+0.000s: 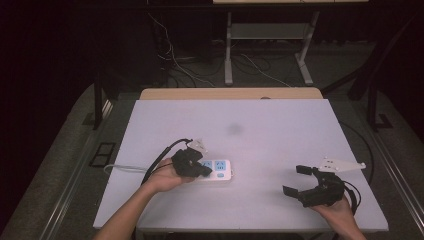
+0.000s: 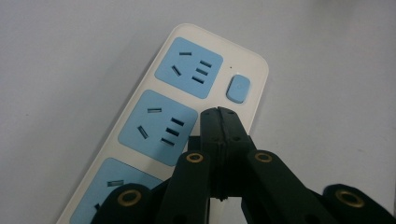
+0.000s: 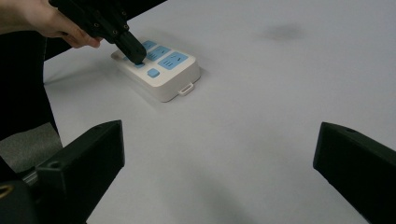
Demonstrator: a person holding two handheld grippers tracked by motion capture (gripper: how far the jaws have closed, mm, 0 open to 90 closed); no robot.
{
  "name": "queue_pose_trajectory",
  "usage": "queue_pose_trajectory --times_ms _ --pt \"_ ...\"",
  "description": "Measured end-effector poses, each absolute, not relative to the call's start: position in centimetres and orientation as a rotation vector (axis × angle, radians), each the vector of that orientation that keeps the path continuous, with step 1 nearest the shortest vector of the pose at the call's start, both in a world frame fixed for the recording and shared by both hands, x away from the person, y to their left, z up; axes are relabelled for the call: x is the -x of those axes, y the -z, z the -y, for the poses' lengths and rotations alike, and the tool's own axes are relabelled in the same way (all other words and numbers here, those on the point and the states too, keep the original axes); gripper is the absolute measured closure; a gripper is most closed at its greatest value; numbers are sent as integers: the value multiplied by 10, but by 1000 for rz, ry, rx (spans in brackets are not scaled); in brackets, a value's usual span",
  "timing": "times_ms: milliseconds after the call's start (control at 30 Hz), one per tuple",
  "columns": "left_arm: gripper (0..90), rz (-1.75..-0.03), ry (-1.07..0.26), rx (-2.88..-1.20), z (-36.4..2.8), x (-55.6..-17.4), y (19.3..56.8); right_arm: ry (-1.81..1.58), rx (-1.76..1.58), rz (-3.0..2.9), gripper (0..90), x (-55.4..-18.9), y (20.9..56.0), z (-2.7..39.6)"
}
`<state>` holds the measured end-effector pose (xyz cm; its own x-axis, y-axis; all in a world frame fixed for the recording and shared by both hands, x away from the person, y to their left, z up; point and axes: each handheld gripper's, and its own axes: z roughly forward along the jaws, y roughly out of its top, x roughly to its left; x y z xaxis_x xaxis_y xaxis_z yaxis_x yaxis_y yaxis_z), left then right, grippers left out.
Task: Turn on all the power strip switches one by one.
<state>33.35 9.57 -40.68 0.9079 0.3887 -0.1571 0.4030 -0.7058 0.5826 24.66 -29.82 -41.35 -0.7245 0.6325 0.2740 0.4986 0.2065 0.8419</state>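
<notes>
Left gripper (image 2: 218,116) (fingers closed) presses the power strip (image 1: 220,170); right gripper (image 1: 300,180) fingers spread

The person's left hand (image 1: 167,177) angled the left gripper (image 1: 204,170) steeply downward with jaws pressed together, while the right hand (image 1: 340,210) held the right gripper (image 1: 295,181) low with jaws spread wide.

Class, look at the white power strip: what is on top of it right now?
The shut left gripper sits over the power strip near the blue button. Whether the tips touch cannot be seen.
</notes>
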Motion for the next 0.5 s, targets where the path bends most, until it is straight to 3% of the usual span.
queue_pose_trajectory --times_ms 500 --pt "900 -575 35 -2412 -95 -336 412 -1561 -1095 -2330 17 -245 413 298"
